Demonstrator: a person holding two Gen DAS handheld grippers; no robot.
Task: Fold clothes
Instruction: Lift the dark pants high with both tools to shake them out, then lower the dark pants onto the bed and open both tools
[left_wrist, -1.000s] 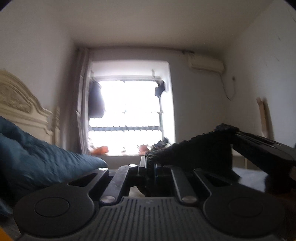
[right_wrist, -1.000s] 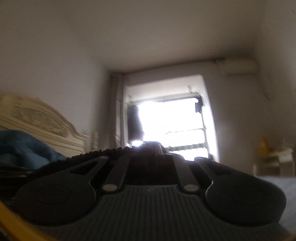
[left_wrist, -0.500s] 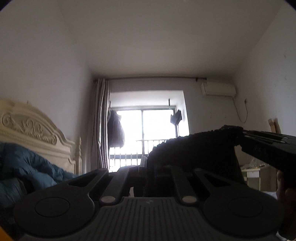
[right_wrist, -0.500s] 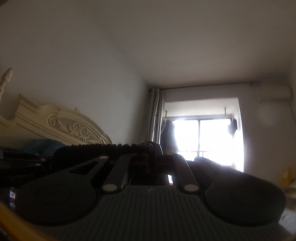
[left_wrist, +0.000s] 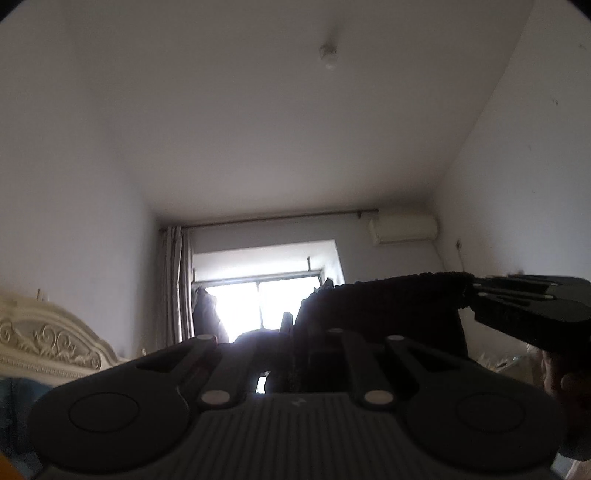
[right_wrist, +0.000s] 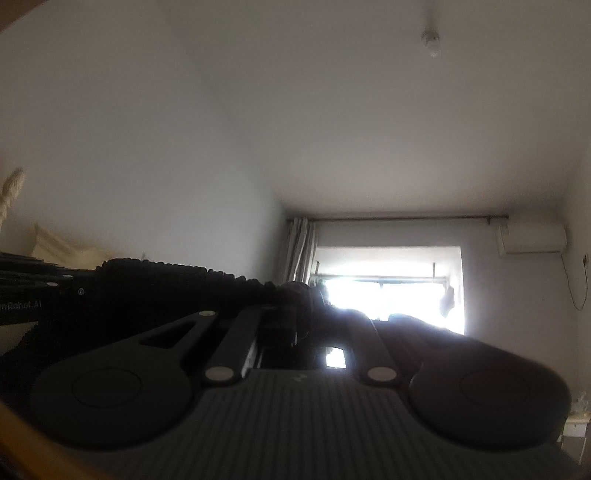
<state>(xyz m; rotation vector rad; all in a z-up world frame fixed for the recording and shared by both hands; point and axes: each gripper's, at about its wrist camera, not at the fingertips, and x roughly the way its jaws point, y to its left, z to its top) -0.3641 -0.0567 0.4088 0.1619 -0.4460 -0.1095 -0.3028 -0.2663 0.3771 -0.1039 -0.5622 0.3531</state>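
A black knitted garment (left_wrist: 391, 299) hangs stretched between my two grippers, its top edge held up in the air. In the left wrist view, my left gripper (left_wrist: 290, 326) is shut on one end of that edge. My right gripper (left_wrist: 472, 295) comes in from the right, shut on the other end. In the right wrist view, my right gripper (right_wrist: 295, 301) pinches the black garment (right_wrist: 166, 288), which runs left to my left gripper (right_wrist: 88, 282). The lower part of the garment is hidden behind the gripper bodies. Both grippers point upward towards the ceiling and the window.
A bright window (left_wrist: 258, 299) with dark clothes (left_wrist: 207, 317) hanging at it is straight ahead, with a curtain (left_wrist: 175, 284) to its left. A cream carved headboard (left_wrist: 48, 343) stands at the left. An air conditioner (left_wrist: 402, 229) is on the wall. A hand (left_wrist: 561, 384) holds the right gripper.
Both grippers have risen and tilted upward with the garment stretched between them. The blue duvet and bed have dropped out of view, and the ceiling fills most of both views.
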